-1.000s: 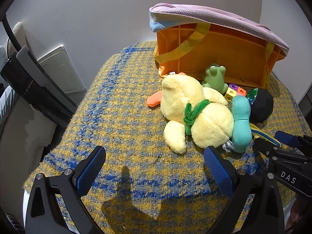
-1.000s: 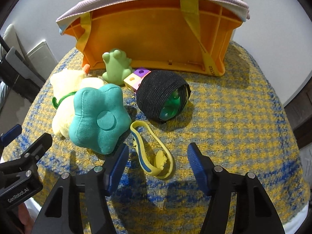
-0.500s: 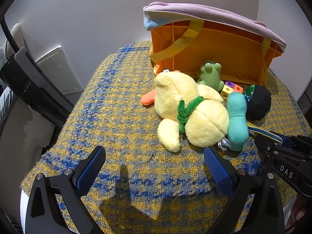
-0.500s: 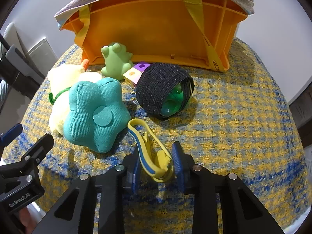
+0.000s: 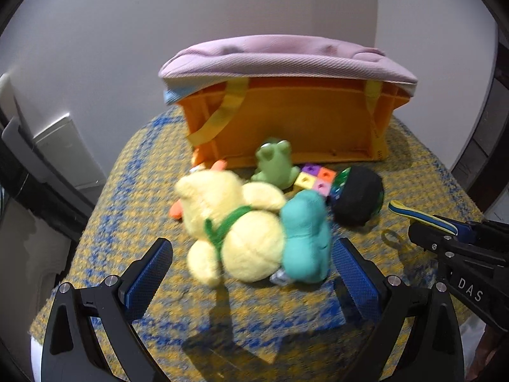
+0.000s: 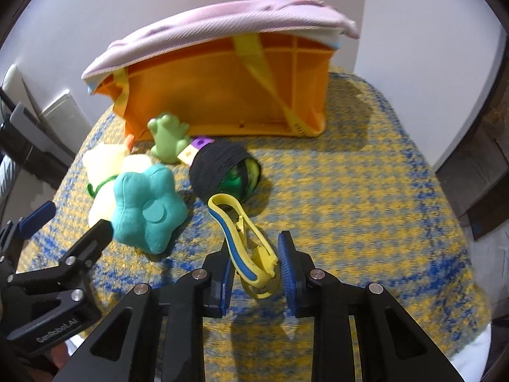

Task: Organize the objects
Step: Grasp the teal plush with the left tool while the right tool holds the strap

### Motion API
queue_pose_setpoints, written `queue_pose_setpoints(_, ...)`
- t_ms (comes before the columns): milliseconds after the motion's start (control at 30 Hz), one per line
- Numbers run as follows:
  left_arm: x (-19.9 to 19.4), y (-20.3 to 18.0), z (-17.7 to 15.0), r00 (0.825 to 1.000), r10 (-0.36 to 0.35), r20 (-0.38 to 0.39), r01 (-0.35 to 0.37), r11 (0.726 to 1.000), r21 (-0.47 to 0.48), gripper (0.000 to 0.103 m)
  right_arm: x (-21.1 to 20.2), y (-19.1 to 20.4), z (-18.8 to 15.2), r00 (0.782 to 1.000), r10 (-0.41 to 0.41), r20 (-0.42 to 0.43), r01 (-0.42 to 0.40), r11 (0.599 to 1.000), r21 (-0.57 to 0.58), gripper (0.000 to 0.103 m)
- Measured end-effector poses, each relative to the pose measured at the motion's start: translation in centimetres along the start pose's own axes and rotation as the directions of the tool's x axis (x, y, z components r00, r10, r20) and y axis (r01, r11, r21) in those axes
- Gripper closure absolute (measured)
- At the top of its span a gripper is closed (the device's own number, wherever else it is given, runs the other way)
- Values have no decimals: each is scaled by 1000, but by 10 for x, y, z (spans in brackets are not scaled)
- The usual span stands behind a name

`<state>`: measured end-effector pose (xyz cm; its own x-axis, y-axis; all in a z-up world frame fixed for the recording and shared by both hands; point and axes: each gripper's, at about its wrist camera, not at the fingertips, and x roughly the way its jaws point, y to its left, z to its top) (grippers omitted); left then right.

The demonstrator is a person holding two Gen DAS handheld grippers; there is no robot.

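Observation:
My right gripper [image 6: 254,265] is shut on a yellow and blue clip [image 6: 243,237] and holds it lifted above the cloth; the clip also shows in the left wrist view [image 5: 420,216]. My left gripper [image 5: 251,273] is open and empty, just in front of a yellow plush duck [image 5: 235,226] and a teal plush flower [image 5: 305,235]. Behind them lie a green frog [image 5: 273,164], coloured cubes [image 5: 315,180] and a black-wrapped ball [image 5: 358,197]. An orange bin [image 5: 286,121] with a pink cloth [image 5: 286,57] on top stands at the back.
A yellow and blue woven cloth [image 6: 366,191] covers the table, whose edges curve away on all sides. A white wall is behind the bin. Dark furniture [image 5: 31,172] stands at the left. The left gripper shows in the right wrist view [image 6: 57,270].
My right gripper closed on the clip and lifted it off the cloth. My left gripper moved forward and right, closer to the plush toys.

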<state>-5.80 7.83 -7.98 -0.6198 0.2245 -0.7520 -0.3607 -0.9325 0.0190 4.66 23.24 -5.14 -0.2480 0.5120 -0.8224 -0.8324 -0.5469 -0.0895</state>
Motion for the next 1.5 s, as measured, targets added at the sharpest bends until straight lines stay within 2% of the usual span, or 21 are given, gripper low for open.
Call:
queue_pose_setpoints(200, 3, -26, 14, 999, -39, 35, 37, 998, 57, 1, 1, -19, 21, 1000, -12, 12, 12, 999, 30, 76)
queue_pose_setpoints(367, 19, -36, 22, 997, -72, 12, 72, 996, 59, 7, 3, -29, 22, 1000, -11, 5, 11, 998, 60, 76)
queue_pose_setpoints(433, 26, -36, 22, 996, -89, -10, 89, 995, 46, 14, 4, -31, 23, 1000, -9, 3, 9, 998, 65, 76)
queue_pose_setpoints(500, 33, -37, 23, 994, -104, -36, 105, 994, 38, 26, 5, -31, 23, 1000, -8, 1, 8, 998, 67, 76)
queue_pose_setpoints(633, 41, -40, 26, 992, -115, -60, 117, 992, 40, 39, 8, -34, 22, 1000, -5, -9, 5, 998, 69, 76)
queue_pose_setpoints(733, 47, -43, 28, 987, -136, -91, 140, 989, 43, 60, 9, -35, 21, 1000, -5, -11, 6, 997, 73, 76)
queue_pose_setpoints(767, 49, -44, 28, 984, -144, -105, 149, 988, 42, 70, 9, -36, 21, 1000, -5, -12, 6, 997, 74, 76)
queue_pose_setpoints(800, 51, -46, 27, 981, -152, -122, 158, 987, 40, 73, 9, -36, 21, 1000, -5, -13, 6, 997, 74, 76)
queue_pose_setpoints(1100, 42, -51, 26, 981, -160, -112, 166, 985, 51, 77, 4, -33, 20, 1000, -4, -4, 4, 998, 64, 76)
queue_pose_setpoints(1500, 15, -33, 35, 990, -120, -68, 123, 991, 46, 77, -15, -22, 26, 999, 13, 35, -14, 999, 46, 76)
